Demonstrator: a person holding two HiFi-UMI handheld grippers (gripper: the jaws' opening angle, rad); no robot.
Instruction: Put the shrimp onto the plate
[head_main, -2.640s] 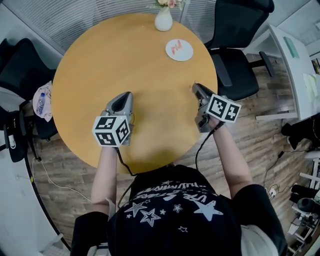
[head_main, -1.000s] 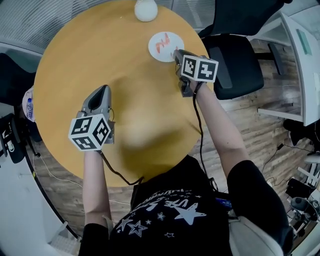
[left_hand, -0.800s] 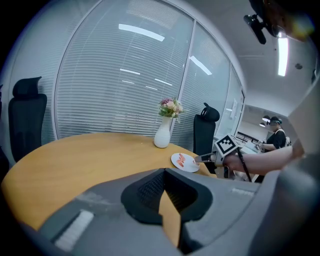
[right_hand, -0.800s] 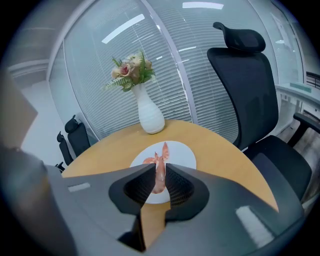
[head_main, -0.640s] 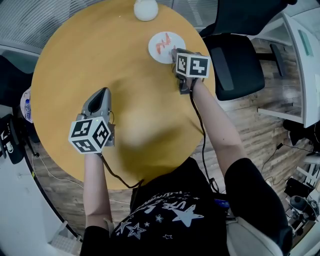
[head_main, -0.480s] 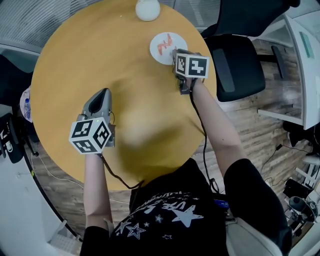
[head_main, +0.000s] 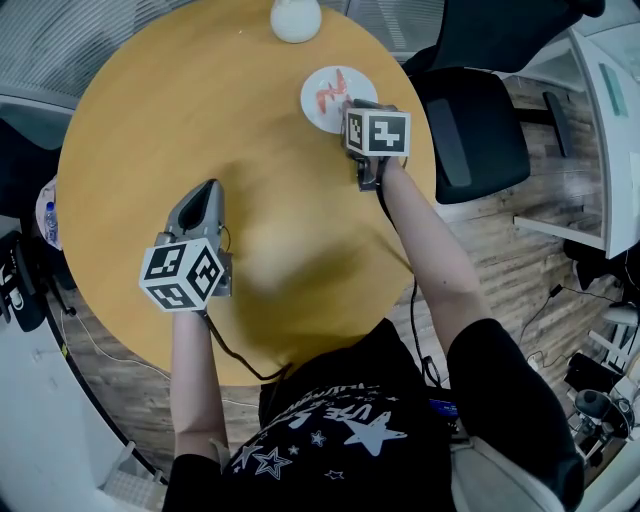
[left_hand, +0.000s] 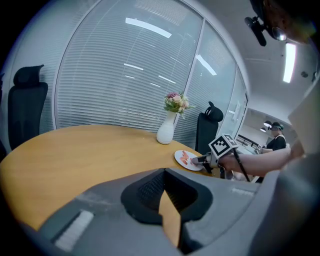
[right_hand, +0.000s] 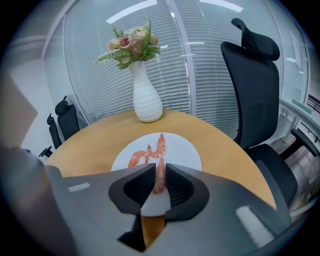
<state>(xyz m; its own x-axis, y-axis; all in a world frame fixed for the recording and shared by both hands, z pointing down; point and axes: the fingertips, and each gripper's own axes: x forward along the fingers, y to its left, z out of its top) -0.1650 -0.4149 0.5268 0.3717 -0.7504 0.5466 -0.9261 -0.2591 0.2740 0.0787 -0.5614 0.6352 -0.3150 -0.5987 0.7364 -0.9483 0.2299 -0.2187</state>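
An office meeting room — a round wooden table (head_main: 150, 130) with black high-backed swivel chairs (head_main: 480, 120) around it, glass partition walls hung with slatted blinds (left_hand: 110, 85), ceiling strip lights (left_hand: 289, 62) and a white desk (head_main: 600, 140) close by.

No word can be read for certain. The person's black shirt (head_main: 345, 425) carries a curved line of white block capitals among white stars, but the cloth folds and the steep angle leave the letters unreadable. The left cube (head_main: 185, 275) and the right cube (head_main: 378, 132) each bear square black-and-white marker patterns on white faces; these are coded signs with no letters or numbers. The left gripper view shows one such marker on the right cube (left_hand: 223, 145). The right gripper view shows no print.
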